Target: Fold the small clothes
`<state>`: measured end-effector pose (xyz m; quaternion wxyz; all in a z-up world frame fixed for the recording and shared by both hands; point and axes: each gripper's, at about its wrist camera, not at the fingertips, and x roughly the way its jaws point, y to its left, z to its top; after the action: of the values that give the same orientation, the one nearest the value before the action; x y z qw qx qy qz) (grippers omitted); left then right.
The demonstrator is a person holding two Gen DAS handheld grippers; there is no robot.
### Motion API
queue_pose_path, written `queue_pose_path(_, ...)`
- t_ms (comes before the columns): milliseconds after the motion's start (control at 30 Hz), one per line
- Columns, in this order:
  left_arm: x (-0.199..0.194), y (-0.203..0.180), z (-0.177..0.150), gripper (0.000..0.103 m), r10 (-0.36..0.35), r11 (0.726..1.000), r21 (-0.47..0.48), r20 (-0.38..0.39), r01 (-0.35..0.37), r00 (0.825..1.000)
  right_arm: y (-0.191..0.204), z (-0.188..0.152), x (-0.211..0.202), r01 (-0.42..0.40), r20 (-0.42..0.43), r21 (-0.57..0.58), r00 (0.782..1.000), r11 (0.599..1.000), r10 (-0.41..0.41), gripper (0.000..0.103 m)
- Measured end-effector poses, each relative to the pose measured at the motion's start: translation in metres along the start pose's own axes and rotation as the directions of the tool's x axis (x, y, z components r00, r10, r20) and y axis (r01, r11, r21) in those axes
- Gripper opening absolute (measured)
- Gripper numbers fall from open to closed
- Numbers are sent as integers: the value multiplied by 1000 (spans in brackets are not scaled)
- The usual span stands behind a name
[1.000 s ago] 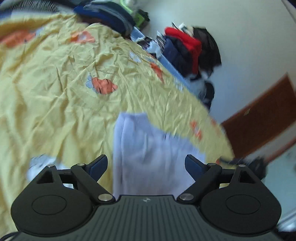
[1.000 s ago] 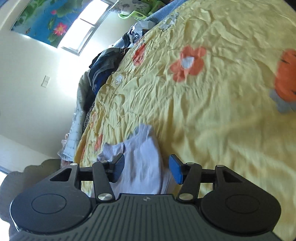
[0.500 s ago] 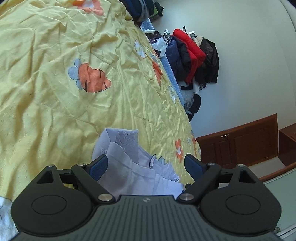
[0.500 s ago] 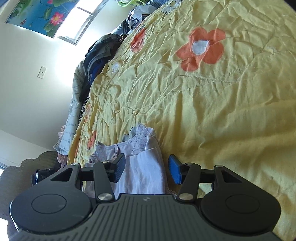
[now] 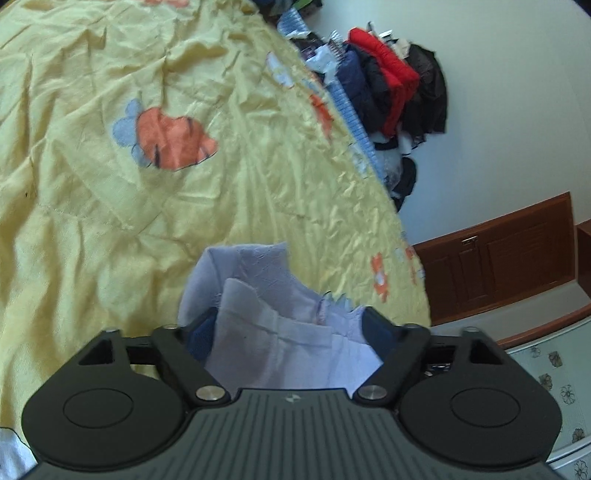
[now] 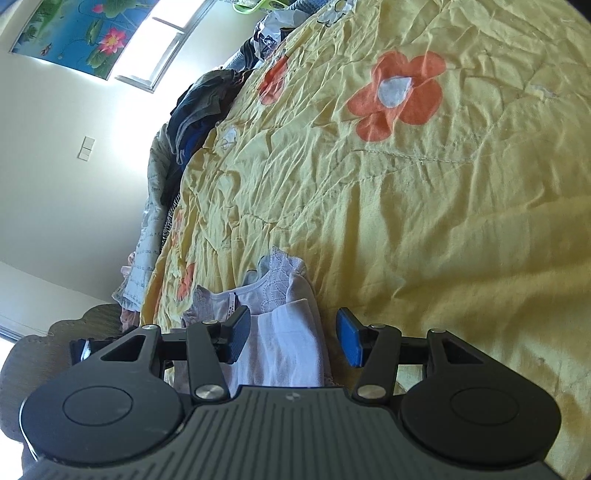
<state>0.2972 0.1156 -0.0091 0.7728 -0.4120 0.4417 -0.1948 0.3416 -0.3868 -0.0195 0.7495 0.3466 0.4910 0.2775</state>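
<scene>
Two tongs bear on one small pale lilac garment (image 5: 280, 332) lying on a bed under a creased yellow sheet (image 5: 92, 221) printed with orange flowers. The garment sits near the bed's edge, partly folded, with a lace-trimmed part (image 6: 280, 273) farthest from the cameras and a folded band across its middle. Left tongs (image 5: 291, 330): jaws closing, the garment bunched between them; its cloth lies against both dark blue pads (image 5: 201, 332), but a firm pinch cannot be confirmed. Right tongs (image 6: 293, 338): jaws stand about half apart, astride the garment's folded edge; the cloth lies close to the left-hand pad in that view, while a gap shows between cloth and the blue pad (image 6: 349, 341) on the other side, so nothing is gripped. Both tongs point downward at the bed. Surroundings, left view: a heap of clothes (image 5: 391, 96), red and dark, at the far side of the bed against a pale wall, and a brown wooden cabinet (image 5: 517, 258) lower right. Surroundings, right view: dark clothes (image 6: 199, 107) piled along the bed's edge, a bright window (image 6: 166, 48), a lotus picture (image 6: 74, 33), and a wall switch (image 6: 85, 147).
</scene>
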Motion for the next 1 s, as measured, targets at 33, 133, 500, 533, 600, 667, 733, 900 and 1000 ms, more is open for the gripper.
queue_pose_path(33,2,1,0,60,19,1000,0,-8,-19,1000,-1,0,0,-4,1,4,1000,1000,4,52)
queue_pose_path(133,3,3,1,55,39,999,-3,-13,-39,999,-3,-2,-2,-13,5,11,1000,1000,13,52)
queue_pose_path(500,7,-6,-3,9,172,982,75,-4,-172,985,9,-8,-2,26,-17,-61,999,998,-27,15)
queue_pose_path(533,7,-7,-3,9,167,983,84,-7,-166,986,10,-8,-4,27,-15,-63,1000,998,-28,16)
queue_pose_path(600,9,-8,-3,9,160,984,88,-18,-158,987,11,-9,-11,22,0,-61,1000,998,-22,18)
queue_pose_path(667,11,-7,-4,9,157,984,87,-32,-154,987,9,-8,-14,8,12,-51,1000,999,-8,18)
queue_pose_path(733,14,-7,-4,9,163,984,84,-37,-160,986,8,-6,-13,10,18,-46,1000,999,-9,18)
queue_pose_path(900,14,-12,-6,8,179,979,105,-23,-175,984,9,-7,3,40,-6,-54,999,998,-40,13)
queue_pose_path(1000,5,-24,-10,4,174,971,164,5,-173,985,17,-10,-3,-10,24,-77,1000,997,11,9)
